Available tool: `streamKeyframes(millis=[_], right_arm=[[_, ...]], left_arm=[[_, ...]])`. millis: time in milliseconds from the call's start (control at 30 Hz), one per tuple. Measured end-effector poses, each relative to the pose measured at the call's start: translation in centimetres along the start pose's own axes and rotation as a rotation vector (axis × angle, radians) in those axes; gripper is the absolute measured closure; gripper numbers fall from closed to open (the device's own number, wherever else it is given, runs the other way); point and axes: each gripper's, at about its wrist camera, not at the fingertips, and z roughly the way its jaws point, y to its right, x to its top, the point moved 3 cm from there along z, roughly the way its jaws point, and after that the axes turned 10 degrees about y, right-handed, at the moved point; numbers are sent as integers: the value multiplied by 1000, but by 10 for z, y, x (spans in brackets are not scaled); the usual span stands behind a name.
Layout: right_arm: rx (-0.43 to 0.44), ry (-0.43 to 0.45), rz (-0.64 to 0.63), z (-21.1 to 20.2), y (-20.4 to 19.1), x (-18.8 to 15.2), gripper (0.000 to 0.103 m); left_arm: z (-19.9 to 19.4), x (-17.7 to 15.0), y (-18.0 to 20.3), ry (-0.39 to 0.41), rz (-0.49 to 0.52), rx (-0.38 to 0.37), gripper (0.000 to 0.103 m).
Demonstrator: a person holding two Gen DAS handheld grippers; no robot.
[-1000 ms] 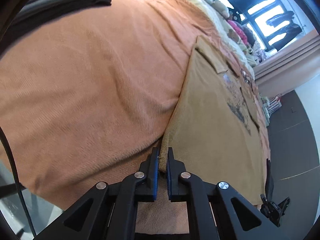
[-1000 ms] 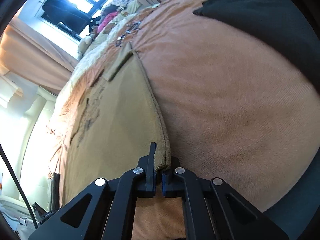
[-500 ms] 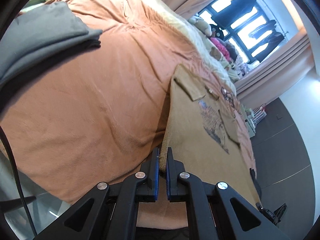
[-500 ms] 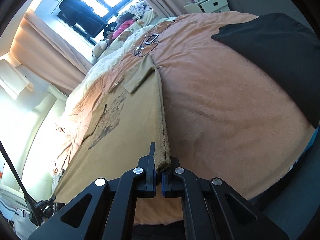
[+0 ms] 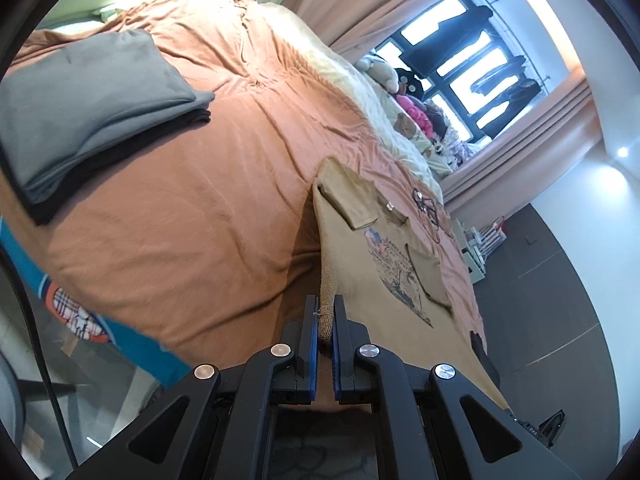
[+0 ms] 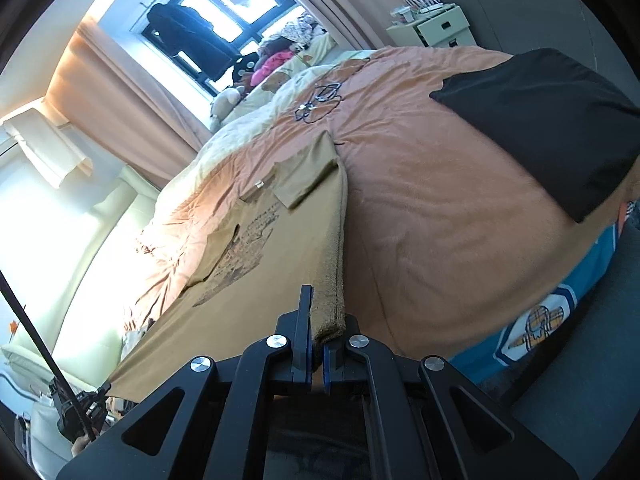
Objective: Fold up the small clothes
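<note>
Tan T-shirt [image 5: 372, 280] – lower centre of frame, on orange bed [image 5: 180, 200]; hem corners clamped by left hand-held gripper [image 5: 325, 320] and right hand-held gripper [image 6: 318, 336], jaws closed tight.

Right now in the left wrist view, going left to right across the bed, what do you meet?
Grey folded stack → bare orange bedspread → tan T-shirt, its hem pinched in the left hand-held gripper → dark floor.
</note>
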Motion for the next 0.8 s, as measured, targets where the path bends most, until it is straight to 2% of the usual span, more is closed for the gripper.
streamKeyframes(millis=[533,800], right_arm=[[76,23,-77,-65,-8,-14,103],[84,32,-101,-59,-8,-3,103]], left_arm=[[-93,-16,-27,51,-44,-79,98],[-107,-9,-27,78,-48,-110,98]])
